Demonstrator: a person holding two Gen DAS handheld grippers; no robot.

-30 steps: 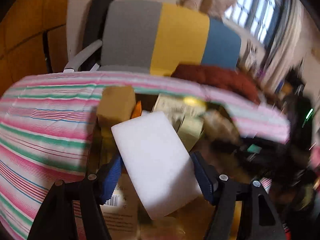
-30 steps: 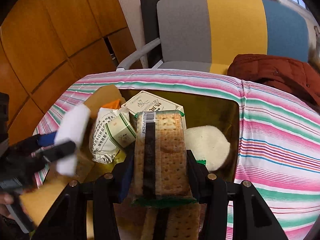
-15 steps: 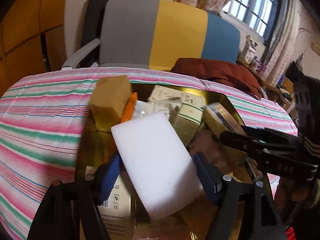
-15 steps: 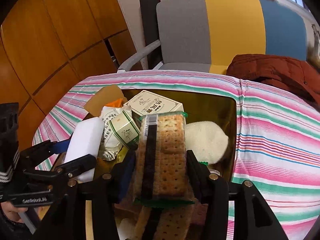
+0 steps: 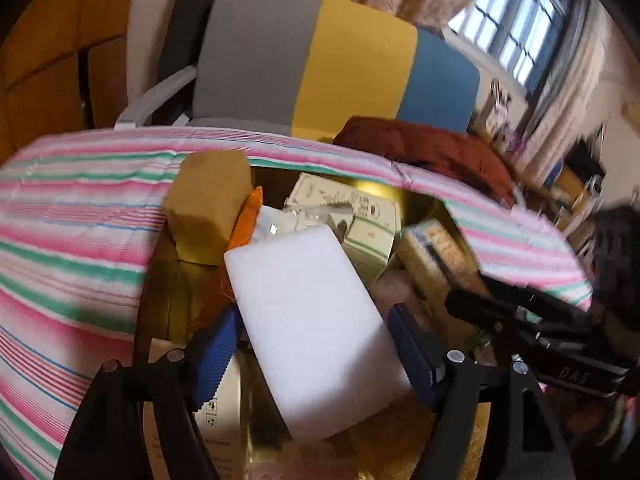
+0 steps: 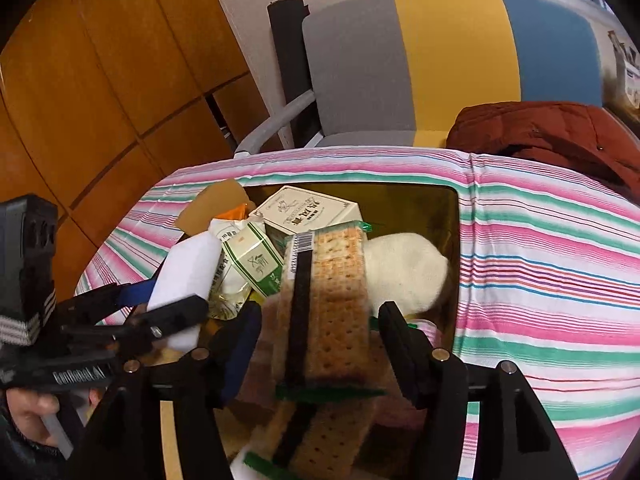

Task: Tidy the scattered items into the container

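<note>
A gold container (image 6: pixel 404 200) sits on the striped cloth, full of boxes and packets. My left gripper (image 5: pixel 316 348) is shut on a white sponge block (image 5: pixel 308 320) and holds it over the container's left side; the sponge block also shows in the right wrist view (image 6: pixel 186 272). In the right wrist view, my right gripper (image 6: pixel 320 340) stands around a cracker packet (image 6: pixel 324 304), its jaws spread with a gap on each side of the packet. A second cracker packet (image 6: pixel 320 436) lies below it.
Inside the container lie a white sock (image 6: pixel 404 272), green-and-white boxes (image 6: pixel 256 260), a cream box (image 6: pixel 308 212), a tan sponge (image 5: pixel 208 208) and an orange item (image 5: pixel 246 220). A striped chair (image 6: pixel 452 64) and red jacket (image 6: pixel 548 136) stand behind the table.
My right gripper's jaws have spread away from the cracker packet, which now rests lower in the container. My left gripper with the sponge block has moved in closer over the container.
</note>
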